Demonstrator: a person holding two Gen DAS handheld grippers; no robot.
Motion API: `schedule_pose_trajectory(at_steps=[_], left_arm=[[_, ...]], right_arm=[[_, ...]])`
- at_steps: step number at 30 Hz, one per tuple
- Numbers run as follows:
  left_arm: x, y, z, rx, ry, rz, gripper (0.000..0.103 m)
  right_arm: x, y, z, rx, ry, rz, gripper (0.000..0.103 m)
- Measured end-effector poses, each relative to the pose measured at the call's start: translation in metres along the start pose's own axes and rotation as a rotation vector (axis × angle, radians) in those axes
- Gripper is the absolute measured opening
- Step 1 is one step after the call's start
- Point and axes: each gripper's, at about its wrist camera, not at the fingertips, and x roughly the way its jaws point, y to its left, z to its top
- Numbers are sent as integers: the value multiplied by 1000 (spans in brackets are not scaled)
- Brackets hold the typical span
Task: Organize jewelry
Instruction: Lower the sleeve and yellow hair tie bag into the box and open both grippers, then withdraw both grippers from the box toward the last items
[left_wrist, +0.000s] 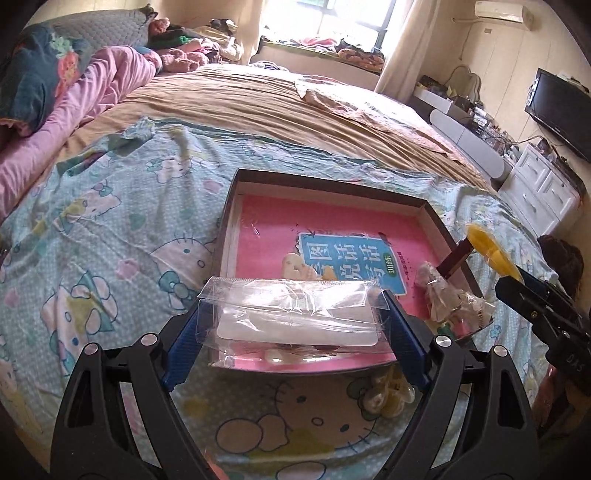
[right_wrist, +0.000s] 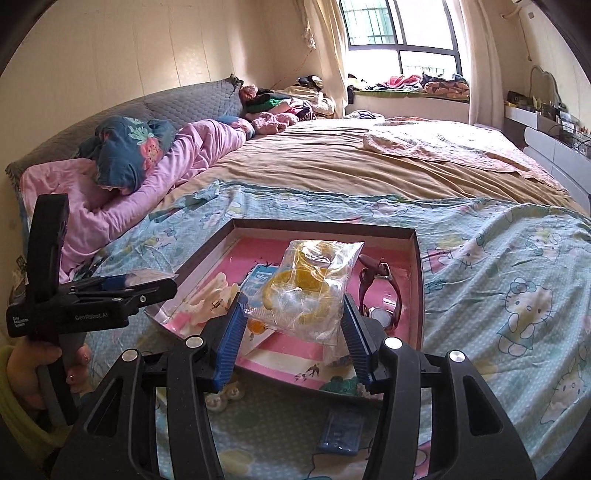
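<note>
A shallow dark box (left_wrist: 430, 210) with a pink book as its floor lies on the bed; it also shows in the right wrist view (right_wrist: 419, 266). My left gripper (left_wrist: 295, 314) is shut on a clear plastic bag (left_wrist: 295, 317) with a white piece inside, held over the box's near edge. My right gripper (right_wrist: 295, 314) is shut on a clear bag with a yellow bangle (right_wrist: 306, 291), held over the box. A maroon wristwatch (right_wrist: 380, 291) and a cream hair clip (right_wrist: 210, 299) lie in the box. A bagged trinket (left_wrist: 443, 295) sits at the box's right side.
A pearl flower piece (left_wrist: 388, 395) and a blue flat case (right_wrist: 341, 432) lie on the Hello Kitty sheet (left_wrist: 110, 240) in front of the box. Pink quilt and pillows (right_wrist: 147, 166) are at the left. A white dresser (left_wrist: 539, 192) stands right of the bed.
</note>
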Motion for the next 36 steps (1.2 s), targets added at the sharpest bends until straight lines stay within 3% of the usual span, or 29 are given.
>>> schedule_pose_trajectory(at_steps=[13,23,27,36], left_arm=[[23,6,3,-5,30,-14,81],[25,9,3,-9,37,-15,88],[21,10,4,-9,27,-13,88],[11,9,7,-10,8,-20,89]], right_arm=[[21,5,4,-27,31,-19,49],[43,11,-3,-36,84,-33,50],[46,11,-4,-29,90,-51,52],[31,7,-3,-4,56,-59,70]])
